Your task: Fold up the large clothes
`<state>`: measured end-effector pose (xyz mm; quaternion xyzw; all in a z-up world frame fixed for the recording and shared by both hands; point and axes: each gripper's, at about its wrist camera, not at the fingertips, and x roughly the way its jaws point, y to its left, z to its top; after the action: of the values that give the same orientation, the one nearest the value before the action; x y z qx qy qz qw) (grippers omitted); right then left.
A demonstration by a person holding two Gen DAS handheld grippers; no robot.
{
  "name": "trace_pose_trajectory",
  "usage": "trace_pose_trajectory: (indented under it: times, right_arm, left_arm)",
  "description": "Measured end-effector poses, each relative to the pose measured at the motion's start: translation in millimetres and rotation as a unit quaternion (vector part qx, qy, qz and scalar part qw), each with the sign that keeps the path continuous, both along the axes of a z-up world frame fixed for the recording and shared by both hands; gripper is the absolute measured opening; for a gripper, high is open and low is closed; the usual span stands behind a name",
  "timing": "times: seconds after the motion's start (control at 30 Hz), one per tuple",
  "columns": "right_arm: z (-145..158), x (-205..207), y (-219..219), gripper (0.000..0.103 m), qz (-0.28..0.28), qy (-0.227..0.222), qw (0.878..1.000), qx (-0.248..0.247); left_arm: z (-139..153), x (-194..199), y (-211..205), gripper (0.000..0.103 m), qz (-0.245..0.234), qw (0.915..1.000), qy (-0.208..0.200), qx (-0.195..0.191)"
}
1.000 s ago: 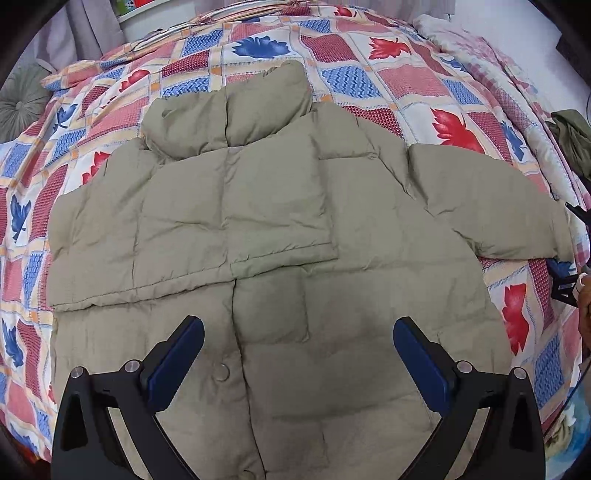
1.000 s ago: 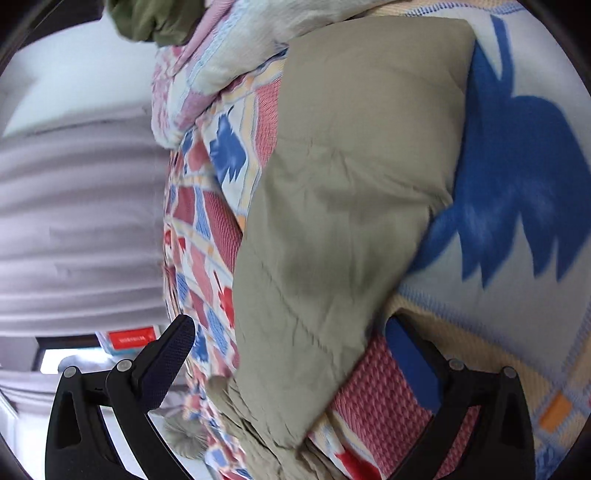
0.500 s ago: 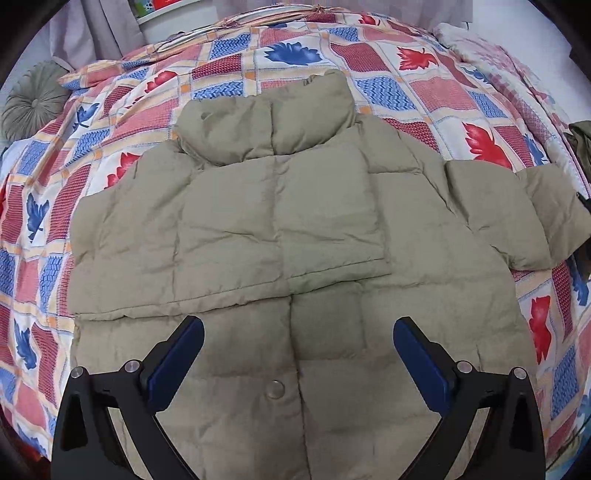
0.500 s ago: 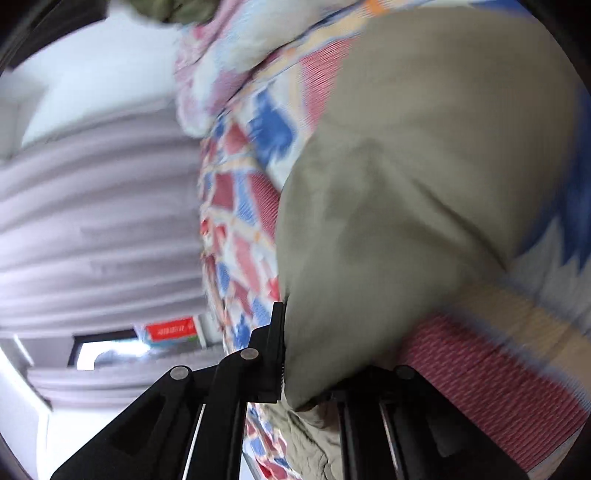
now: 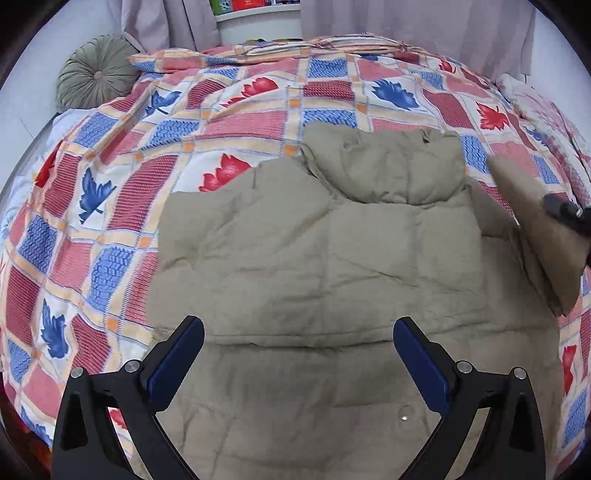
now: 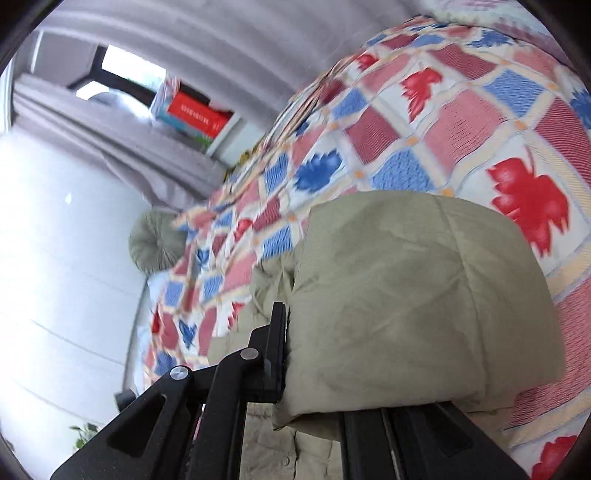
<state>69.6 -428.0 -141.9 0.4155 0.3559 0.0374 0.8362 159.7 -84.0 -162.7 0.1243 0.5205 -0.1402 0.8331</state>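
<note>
The jacket (image 5: 332, 266) is a khaki puffer, quilted into soft square panels with creases all over, and it's lying flat on the bed (image 5: 110, 206). Its long axis runs from the near edge of the bed up toward the curtain (image 5: 406, 22), with the puffy stand-up collar (image 5: 384, 166) at the far end. One sleeve is folded across the chest, and there's a small metal snap (image 5: 405, 418) low on the front. The bedspread is a checked cotton print with red and blue leaves.

The left gripper (image 5: 297, 360) hovers over the lower half with its jaws spread wide, holding nothing (blue pads, black frame). The right gripper (image 6: 295, 369) is pinched closed on the other sleeve (image 6: 406, 295), which bunches into a fat rounded wad that blocks most of that camera's view. From the left camera that sleeve looks lifted off the bed at the right edge.

A round pleated green cushion (image 5: 96, 72) sits at the far left corner, and another patterned blanket (image 5: 546, 110) is bunched along the right side.
</note>
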Motion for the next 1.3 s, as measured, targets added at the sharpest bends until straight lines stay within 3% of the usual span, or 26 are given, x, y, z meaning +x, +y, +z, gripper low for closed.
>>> trace_pose_trajectory:
  times: [0.13, 0.2, 0.3, 0.4, 0.47, 0.53, 0.67, 0.9, 0.93, 0.97, 1.07, 1.13, 1.23, 1.3]
  right_arm:
    - [-47.5, 33.7, 66.6, 0.008, 0.06, 0.078, 0.995, -0.026]
    - [-77.6, 39.5, 84.5, 0.008, 0.064, 0.122, 0.99, -0.039]
    - [-121.7, 34.6, 90.9, 0.011, 0.046, 0.174, 0.984, 0.007]
    - [-134.5, 28.2, 81.7, 0.016, 0.021, 0.177, 0.982, 0.059]
    - [-126.3, 25.6, 80.6, 0.042, 0.026, 0.184, 0.981, 0.049]
    - [-107.6, 18.1, 78.7, 0.058, 0.032, 0.174, 0.983, 0.037]
    - [-77.2, -8.6, 57.5, 0.058, -0.014, 0.148, 0.988, 0.031]
    - [-92.6, -16.3, 5.1, 0.057, -0.131, 0.149, 0.973, 0.118]
    - [-89.3, -12.9, 2.5, 0.047, -0.141, 0.141, 0.972, 0.12]
    - [-83.3, -7.5, 3.1, 0.027, -0.142, 0.134, 0.975, 0.11]
    - [-53.9, 26.6, 32.6, 0.021, -0.077, 0.105, 0.991, 0.037]
    - [-36.6, 53.5, 73.7, 0.021, -0.002, 0.086, 0.996, -0.02]
    - [-34.4, 79.7, 133.0, 0.022, 0.081, 0.087, 0.99, -0.075]
    - [-49.5, 89.5, 168.8, 0.03, 0.124, 0.106, 0.982, -0.092]
  left_arm:
    - [-5.6, 12.1, 24.9, 0.103, 0.008, 0.9998, -0.01, 0.015]
    - [-18.0, 13.8, 32.8, 0.103, 0.011, 0.9996, -0.001, 0.025]
    - [-33.0, 10.3, 38.4, 0.103, 0.012, 0.9995, 0.011, 0.026]
    - [-39.9, 5.1, 38.9, 0.103, 0.014, 0.9996, 0.022, 0.014]
    - [-40.4, 5.1, 37.2, 0.103, 0.014, 0.9996, 0.025, 0.004]
    - [-37.9, 8.8, 36.3, 0.103, 0.017, 0.9996, 0.022, -0.008]
    - [-32.7, 23.9, 37.1, 0.103, 0.022, 0.9992, 0.021, -0.025]
    - [-21.1, 51.5, 62.1, 0.103, 0.027, 0.9982, 0.016, -0.05]
    - [-21.2, 54.9, 68.6, 0.103, 0.031, 0.9976, 0.021, -0.057]
    - [-21.7, 57.2, 73.6, 0.103, 0.035, 0.9972, 0.025, -0.061]
    - [-25.4, 60.9, 85.2, 0.103, 0.048, 0.9952, 0.037, -0.077]
    - [-26.9, 62.3, 94.6, 0.103, 0.062, 0.9901, 0.05, -0.115]
    - [-30.6, 63.9, 104.5, 0.103, 0.084, 0.9786, 0.075, -0.172]
    - [-34.5, 64.4, 105.9, 0.103, 0.092, 0.9727, 0.088, -0.194]
